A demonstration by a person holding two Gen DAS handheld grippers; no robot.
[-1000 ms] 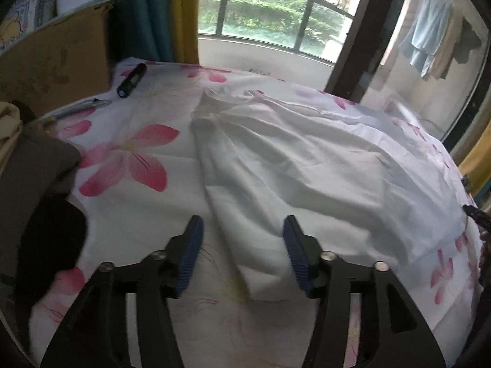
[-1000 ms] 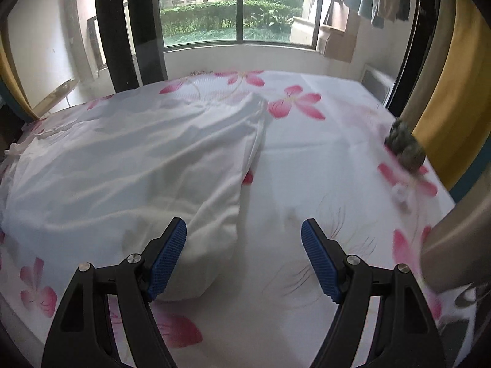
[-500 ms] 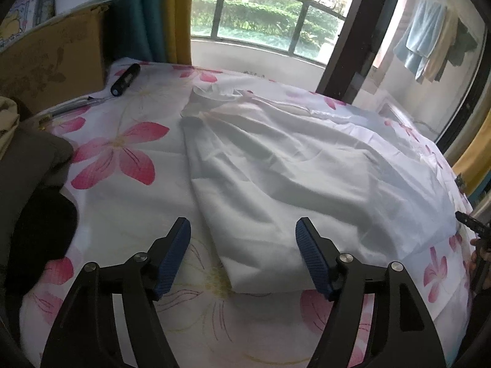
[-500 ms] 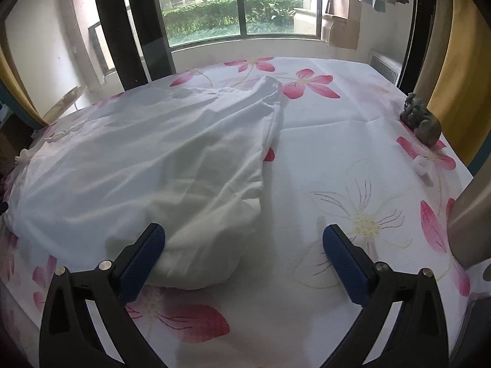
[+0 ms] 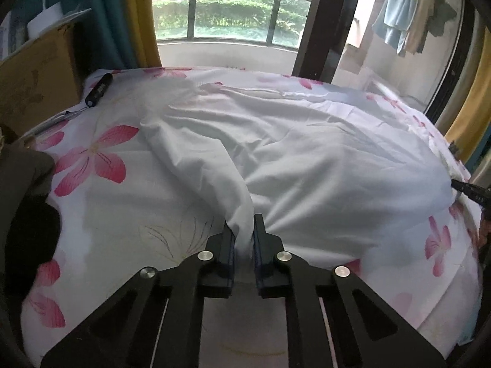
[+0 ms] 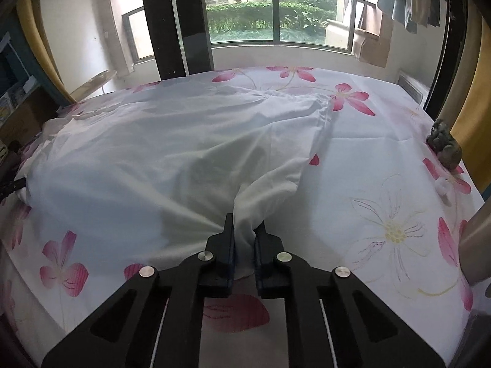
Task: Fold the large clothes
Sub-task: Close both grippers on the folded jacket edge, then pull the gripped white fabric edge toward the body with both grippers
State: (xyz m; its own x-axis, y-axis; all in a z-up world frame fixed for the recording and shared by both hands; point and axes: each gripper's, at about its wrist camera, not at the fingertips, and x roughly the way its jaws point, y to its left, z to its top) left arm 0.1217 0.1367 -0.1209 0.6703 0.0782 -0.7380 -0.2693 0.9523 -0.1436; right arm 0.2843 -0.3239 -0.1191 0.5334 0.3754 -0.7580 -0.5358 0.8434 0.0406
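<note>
I hold the white garment (image 5: 307, 159) at its two near corners, one per tool. It lies spread across the flowered bedsheet (image 5: 101, 202), running from my grippers toward twelve o'clock, where the balcony window stands.

Left gripper (image 5: 244, 230): the jaws are closing, and a bunch of the white cloth is pinched between the pads. The fabric gathers into a ridge that climbs from the jaws toward eleven o'clock, so I judge the grip has already taken up slack.

Right gripper (image 6: 245, 233): the jaws are likewise closing, with a fold of the same garment between the pads. Cloth fans out from the jaws toward ten o'clock and one o'clock. In this view the garment's right edge runs up toward one o'clock, and bare sheet lies beyond it at three o'clock.

I judge the paired hold on the near hem is meant to let me lift that edge evenly and carry it toward twelve o'clock for a fold. Gripping the corners rather than the middle should keep the hem straight.

Clutter sits clear of the garment: a dark cylindrical object (image 5: 98, 89) near the cardboard box (image 5: 36, 76) at ten o'clock in the left view, and a small grey lump (image 6: 445, 145) at the bed's edge at two o'clock in the right view. Neither should obstruct the fold.
</note>
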